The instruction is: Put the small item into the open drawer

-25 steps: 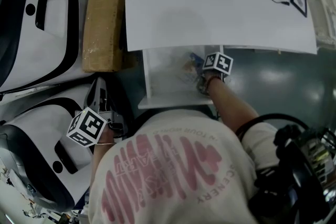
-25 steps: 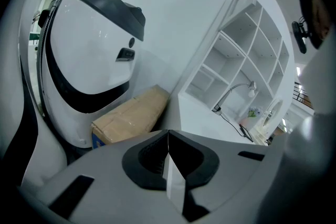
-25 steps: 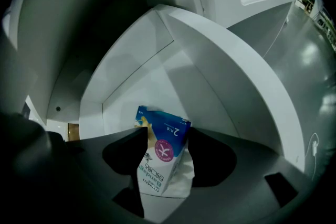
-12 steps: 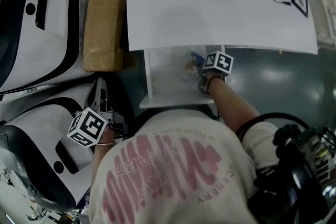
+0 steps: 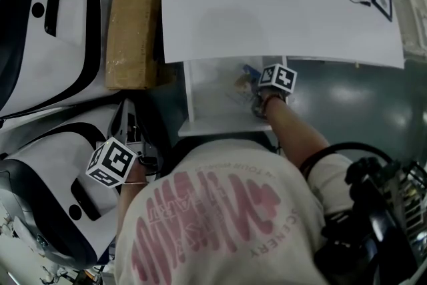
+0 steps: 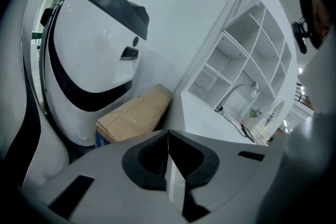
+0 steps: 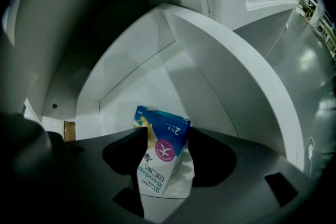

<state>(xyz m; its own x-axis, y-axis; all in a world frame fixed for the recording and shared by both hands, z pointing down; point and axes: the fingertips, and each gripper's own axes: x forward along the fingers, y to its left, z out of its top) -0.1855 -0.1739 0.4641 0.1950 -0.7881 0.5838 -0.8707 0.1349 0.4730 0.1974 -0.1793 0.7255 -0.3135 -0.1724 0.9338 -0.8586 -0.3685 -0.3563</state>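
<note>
- Since a second ago almost nothing has moved: the right gripper [image 7: 165, 134] stays over the drawer [image 5: 207, 110], and the left gripper [image 6: 168, 136] stays parked well to the left of it.
- Desk top [image 5: 280, 3]: overhangs the back of the drawer. Lifting the right gripper carelessly could knock its marker cube on that edge.
- Drawer: pulled out and open, with its white floor and walls visible in the right gripper view. The near wall stands close on the right, so any sideways drift before release risks clipping it.
- Left gripper: jaws pressed together with nothing between them, idle and well clear of the drawer. No risk from it.
- Bandage packet [image 7: 160, 157]: a thin blue-and-white sachet, pinched by its lower half between the right jaws, upright, above the drawer floor and not yet resting on it.
- Likely risks:
  - The packet is light and flat, so dropped from this height it could flutter onto the drawer rim or outside.
  - It could also cling to one jaw pad when the jaws open.
- Going lower inside the drawer before letting go looks safer.
</note>
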